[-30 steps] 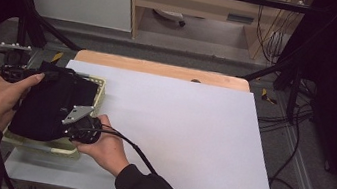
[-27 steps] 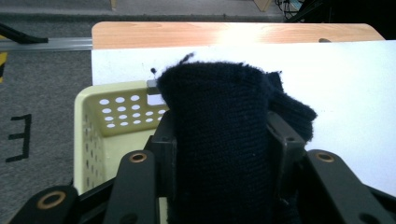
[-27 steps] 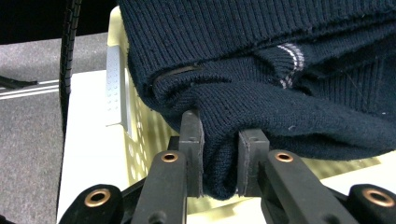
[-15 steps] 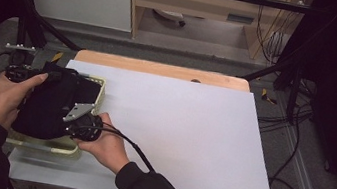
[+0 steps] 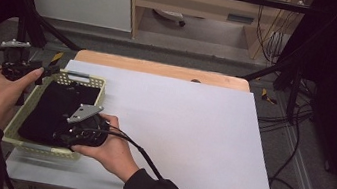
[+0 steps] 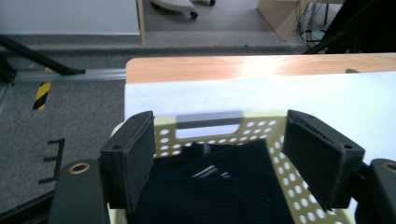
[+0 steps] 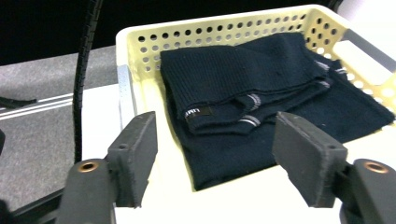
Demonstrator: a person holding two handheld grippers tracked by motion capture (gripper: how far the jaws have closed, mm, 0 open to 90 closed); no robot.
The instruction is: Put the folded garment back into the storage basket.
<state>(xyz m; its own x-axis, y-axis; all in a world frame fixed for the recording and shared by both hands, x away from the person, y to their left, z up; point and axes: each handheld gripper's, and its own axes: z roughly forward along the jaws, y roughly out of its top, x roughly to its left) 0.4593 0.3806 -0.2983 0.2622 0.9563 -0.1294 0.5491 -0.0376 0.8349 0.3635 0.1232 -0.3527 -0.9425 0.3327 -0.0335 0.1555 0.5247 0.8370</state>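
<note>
1. We have the dark knitted garment (image 7: 261, 98) lying folded in the pale yellow perforated basket (image 5: 88, 80), which sits at the near left corner of the white table (image 5: 191, 128).
2. Our left gripper (image 6: 233, 161) hangs over the basket's left side, jaws spread wide with nothing between them; through them we see the basket's far wall and handle slot.
3. Our right gripper (image 7: 229, 163) sits at the basket's near right edge, jaws also parted and empty, looking across the knit with its small label and pale stripes.
4. In the high view both hands flank the basket, the left hand (image 5: 2, 95) at its left rim, the right hand (image 5: 108, 148) at its near right corner.
5. We judge this as the approach to a grasp: both tools aimed at the garment, neither touching it.
6. Next, we reckon, each gripper must dip inside the rim, find a fold edge of the cloth and pinch it without catching the basket wall.
</note>
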